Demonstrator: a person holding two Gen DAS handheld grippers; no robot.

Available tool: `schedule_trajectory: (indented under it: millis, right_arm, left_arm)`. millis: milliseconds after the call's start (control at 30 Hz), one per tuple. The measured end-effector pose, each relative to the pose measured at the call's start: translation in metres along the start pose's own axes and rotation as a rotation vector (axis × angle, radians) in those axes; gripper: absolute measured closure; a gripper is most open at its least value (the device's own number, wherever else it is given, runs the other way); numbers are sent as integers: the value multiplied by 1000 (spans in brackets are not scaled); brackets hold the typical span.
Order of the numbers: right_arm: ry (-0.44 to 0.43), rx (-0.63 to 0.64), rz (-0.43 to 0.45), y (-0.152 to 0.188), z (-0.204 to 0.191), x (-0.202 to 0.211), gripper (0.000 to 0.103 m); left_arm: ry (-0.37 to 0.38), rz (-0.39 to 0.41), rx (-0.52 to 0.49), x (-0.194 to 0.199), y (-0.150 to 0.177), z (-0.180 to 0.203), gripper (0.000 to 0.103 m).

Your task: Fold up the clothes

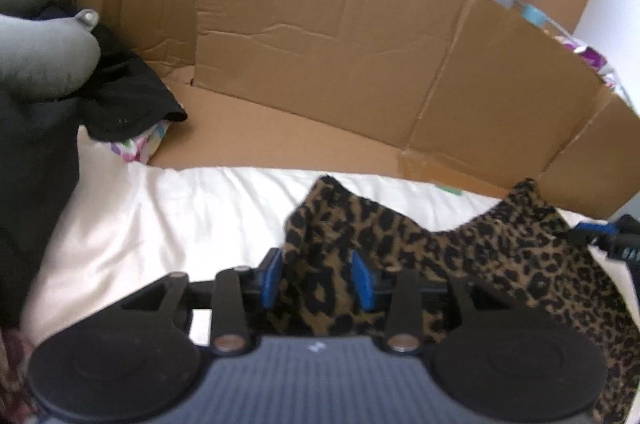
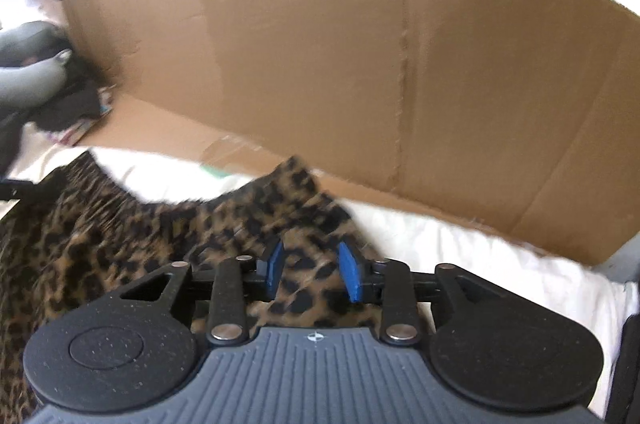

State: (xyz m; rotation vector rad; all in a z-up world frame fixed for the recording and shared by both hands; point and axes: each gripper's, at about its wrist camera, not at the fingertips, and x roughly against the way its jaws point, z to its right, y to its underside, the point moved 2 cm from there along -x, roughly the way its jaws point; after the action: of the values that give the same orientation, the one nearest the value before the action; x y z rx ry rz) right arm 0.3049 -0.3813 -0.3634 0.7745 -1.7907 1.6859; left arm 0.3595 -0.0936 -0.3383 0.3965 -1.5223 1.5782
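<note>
Left wrist view: my left tongs (image 1: 318,278) sit low over a white bedsheet (image 1: 160,207), and a leopard-print garment (image 1: 460,248) runs between their two blue pads. The pads stand a little apart with cloth bunched between them, so I judge them clenched on a corner of the garment, though I cannot see how firm the pinch is. The cloth sags in a curve from this corner toward my right tongs (image 1: 608,240), whose tip shows at the frame's right edge. In the right wrist view, blurred by motion, my right tongs (image 2: 310,272) likewise have leopard cloth (image 2: 120,240) between their blue pads, seemingly grasped at another corner. A brown cardboard wall (image 1: 340,55) stands behind the bed; dark clothes (image 1: 132,83) are piled at far left. I judge that I am carrying one edge of the garment, lifted at two corners. To do this well I would keep both corners level, draw them apart until the sag between them flattens, and move both tongs together so the edge lands straight.
</note>
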Motion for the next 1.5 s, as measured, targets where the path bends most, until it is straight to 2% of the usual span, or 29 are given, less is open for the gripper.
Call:
schedule_trajectory:
  millis: [100, 267, 433, 667, 867, 1067, 1200, 1367, 1500]
  right_arm:
    - [-8, 13, -26, 17, -3, 5, 64]
    - [20, 24, -83, 39, 2, 1, 64]
    - [57, -3, -134, 58, 23, 1, 64]
    - [86, 18, -146, 74, 35, 16, 63]
    - [101, -94, -141, 81, 52, 40, 62]
    - [94, -121, -141, 101, 52, 64, 62]
    - [100, -114, -159, 118, 49, 76, 62]
    - [121, -106, -183, 140, 53, 88, 62]
    - [139, -71, -194, 152, 56, 97, 62]
  left_arm:
    - [12, 9, 11, 12, 14, 6, 60]
    - [1, -57, 18, 12, 39, 2, 58]
    - [-34, -97, 24, 8, 61, -13, 58]
    - [-58, -105, 12, 18, 78, -22, 58]
    - [-51, -75, 44, 50, 92, -32, 59]
    - [-51, -118, 44, 61, 114, -41, 59]
    - [-93, -163, 66, 59, 127, -50, 59]
    - [-130, -195, 15, 66, 137, -53, 62]
    - [-151, -212, 22, 75, 147, -64, 65]
